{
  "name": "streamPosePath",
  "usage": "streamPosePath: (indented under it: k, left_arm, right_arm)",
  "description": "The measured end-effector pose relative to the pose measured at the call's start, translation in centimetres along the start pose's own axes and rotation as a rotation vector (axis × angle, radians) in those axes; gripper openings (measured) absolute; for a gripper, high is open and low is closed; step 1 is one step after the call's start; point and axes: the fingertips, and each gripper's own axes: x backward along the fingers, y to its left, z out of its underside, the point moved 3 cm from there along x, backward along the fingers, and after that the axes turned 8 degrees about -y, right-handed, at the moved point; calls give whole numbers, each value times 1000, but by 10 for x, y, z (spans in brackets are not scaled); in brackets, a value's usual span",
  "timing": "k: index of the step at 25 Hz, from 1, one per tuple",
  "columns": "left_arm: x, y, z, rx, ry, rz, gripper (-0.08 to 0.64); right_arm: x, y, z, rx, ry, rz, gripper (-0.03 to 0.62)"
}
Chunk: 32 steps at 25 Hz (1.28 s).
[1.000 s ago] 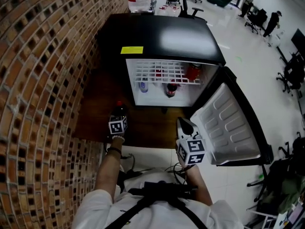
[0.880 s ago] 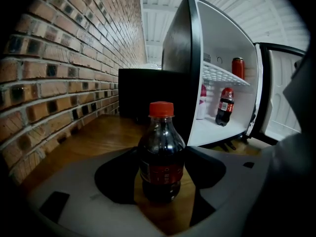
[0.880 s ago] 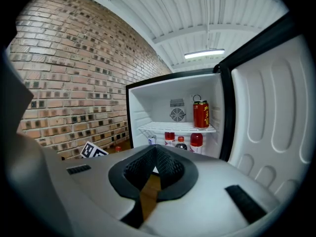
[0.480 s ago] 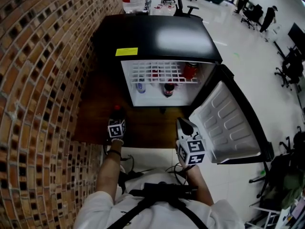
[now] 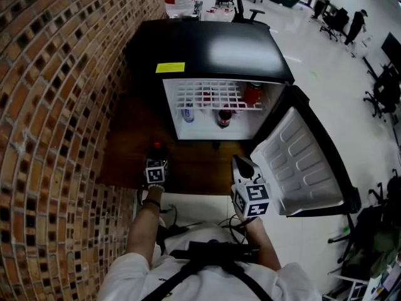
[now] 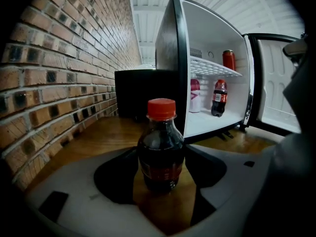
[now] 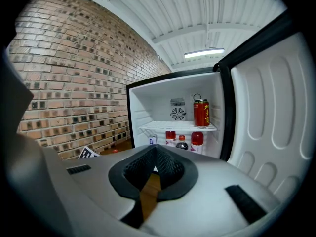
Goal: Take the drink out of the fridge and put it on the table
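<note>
Cola bottle point(image 6: 160, 147): small clear plastic bottle, dark contents, red screw cap and a red label band at the waist. The print on the band is too dark and blurred to read. The bottle stands upright on the wooden bench point(image 6: 98, 132), outside the mini fridge point(image 5: 207, 49) and just in front of its left front corner, near the brick wall point(image 5: 56, 105).

Left gripper point(image 5: 156, 157): jaws set wide and closed around the bottle body, with a black pad against each side. No wood shows between the pads and the bottle. In the head view the gripper's marker cube hides most of the bottle, so that only the cap and shoulder show.

Right gripper point(image 7: 155, 154): jaw tips pressed together with nothing between them. It is held in front of the open fridge door point(image 5: 301, 162).

Markings:
- Yellow sticker point(image 5: 170, 67) on the front edge of the black fridge top. Its text is not legible.
- Red can point(image 7: 201, 112) on the wire shelf. It bears yellow characters too small to read.
- On the fridge floor stand a white bottle with a pink-red label point(image 6: 195, 95) and a second cola bottle point(image 6: 218, 98). Neither label is readable.

The right gripper view also shows a small blue-and-white item point(image 7: 153, 139) under the shelf. The gripper body cuts it off, and it cannot be identified.
</note>
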Motion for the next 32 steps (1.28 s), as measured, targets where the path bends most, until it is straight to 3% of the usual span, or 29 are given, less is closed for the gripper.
streamPosePath:
  k: [6, 12, 14, 16, 18, 21, 24, 28, 32]
  left_arm:
    - [8, -1, -8, 0, 4, 9, 319]
    - [52, -19, -38, -1, -80, 18, 319]
    - [72, -30, -53, -7, -108, 16, 259]
    - [91, -41, -75, -18, -150, 19, 125]
    - [104, -56, -97, -50, -200, 48, 0]
    - [117, -79, -128, -85, -256, 130, 0]
    - [128, -101, -156, -66, -302, 205, 0]
    - [139, -135, -189, -96, -370, 280, 0]
    - [142, -162, -204, -94, -388, 329, 0]
  right_arm:
    - [2, 4, 0, 0, -1, -8, 11]
    - [2, 3, 0, -8, -8, -5, 11]
    - [2, 2, -1, -6, -11, -6, 11]
    - [1, 3, -2, -4, -15, -11, 11]
    - [1, 4, -4, -1, -20, -17, 11]
    - [-2, 5, -9, 6, -30, -23, 11]
    - [-3, 6, -14, 13, -41, -27, 11]
    - [-1, 6, -20, 16, -53, -21, 11]
    - [2, 5, -23, 16, -63, -10, 11]
